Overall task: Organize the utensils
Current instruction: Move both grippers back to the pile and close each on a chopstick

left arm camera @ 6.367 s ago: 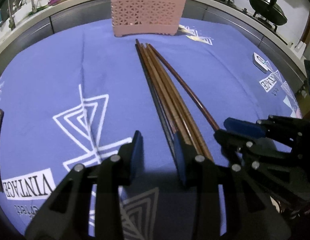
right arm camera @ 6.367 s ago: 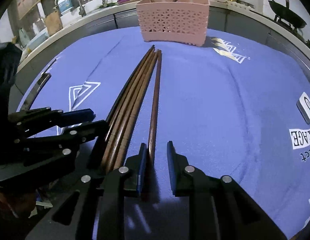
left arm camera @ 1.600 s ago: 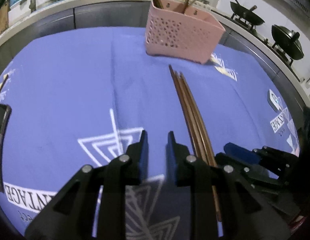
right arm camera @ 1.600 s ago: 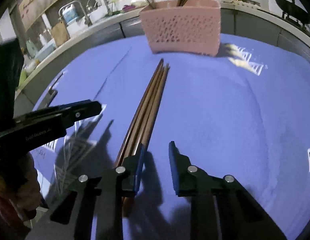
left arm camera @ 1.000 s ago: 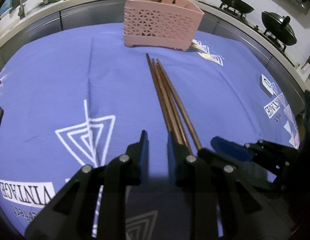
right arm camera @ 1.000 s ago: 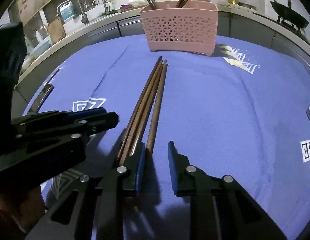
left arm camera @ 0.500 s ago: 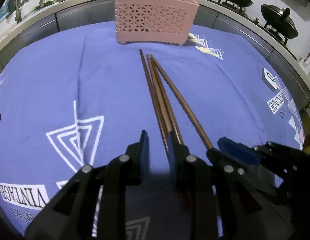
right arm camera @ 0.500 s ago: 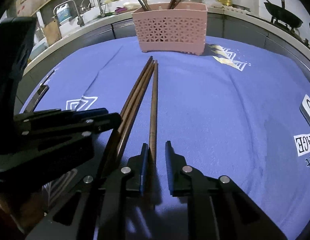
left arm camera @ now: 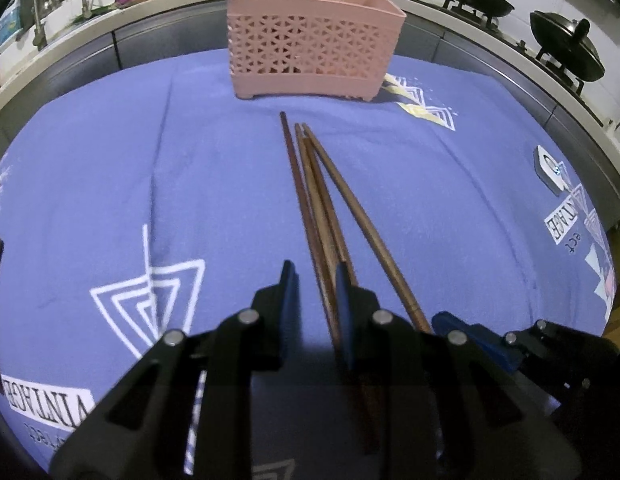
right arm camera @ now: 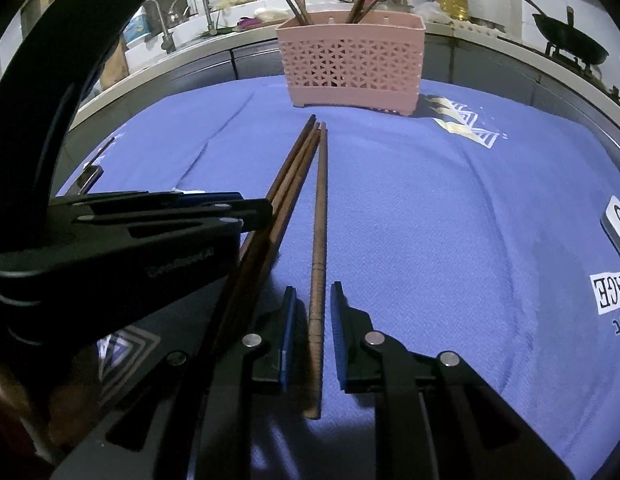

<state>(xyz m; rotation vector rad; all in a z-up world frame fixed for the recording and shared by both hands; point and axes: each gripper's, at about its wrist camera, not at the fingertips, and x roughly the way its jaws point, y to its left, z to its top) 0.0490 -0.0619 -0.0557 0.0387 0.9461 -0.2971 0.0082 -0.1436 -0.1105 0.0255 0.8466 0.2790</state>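
Several brown wooden chopsticks [left arm camera: 310,192] lie on the blue cloth, tips toward a pink lattice utensil basket [left arm camera: 310,56] that holds more chopsticks. My left gripper [left arm camera: 313,284] is open, low over the cloth, with the bundle's near ends between its jaws and under the right jaw. In the right wrist view one chopstick [right arm camera: 320,232] lies apart from the bundle [right arm camera: 282,204], its near end between the jaws of my right gripper [right arm camera: 312,308], which is open. The basket [right arm camera: 352,68] stands beyond.
The blue cloth [left arm camera: 90,184] has white triangle prints and a "VINTAGE" label. A small white tag [left arm camera: 548,166] lies at the right. A sink and tap [right arm camera: 178,12] sit behind on the left; black woks [left arm camera: 566,52] sit on the stove at right.
Both grippers have moved down and forward over the chopsticks' near ends. One chopstick now lies apart to the right of the bundle, between the right gripper's jaws.
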